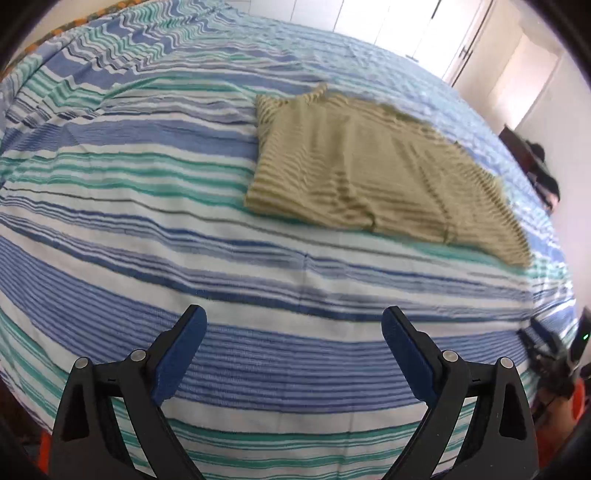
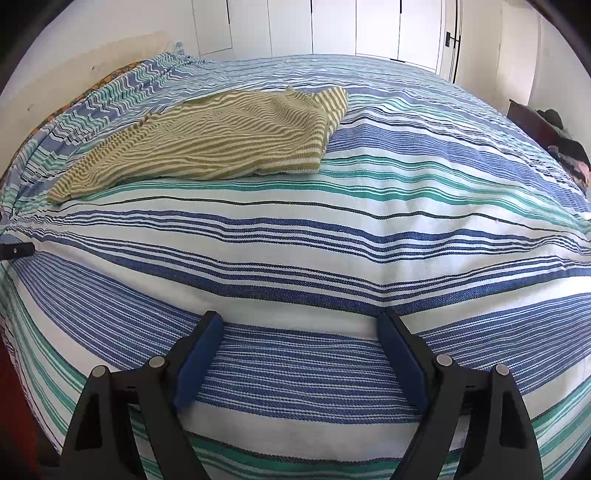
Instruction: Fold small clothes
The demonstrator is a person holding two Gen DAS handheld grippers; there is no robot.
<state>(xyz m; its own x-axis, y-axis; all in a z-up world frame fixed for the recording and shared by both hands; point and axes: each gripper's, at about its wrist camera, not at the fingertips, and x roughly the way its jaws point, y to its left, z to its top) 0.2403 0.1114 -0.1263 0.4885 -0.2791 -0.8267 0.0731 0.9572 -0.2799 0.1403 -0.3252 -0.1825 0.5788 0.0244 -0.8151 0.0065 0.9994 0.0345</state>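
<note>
A bright bedroom with white wardrobe doors at the back; nearly the whole view is a bed under a bedspread striped in blue, teal and white.

The left gripper hangs over bare bedspread near the bed's front edge, its blue-padded jaws spread wide with nothing between them. The right gripper is the same: jaws released, empty, pointing down at the stripes. Neither touches the cloth of the task.

Further out lies the garment, a small olive-and-cream striped top. It sits on the bedspread well apart from both grippers, towards the far side of the bed. It looks already doubled over into a rough rectangle, with thick layered edges nearest the cameras and one corner trailing out thinner. This suggests the grippers let go to leave it lying flat, either finished or awaiting one more fold.

Nothing lies between the grippers and the top. A dark heap of clothing rests on dark furniture by the right-hand wall, clear of the work.
</note>
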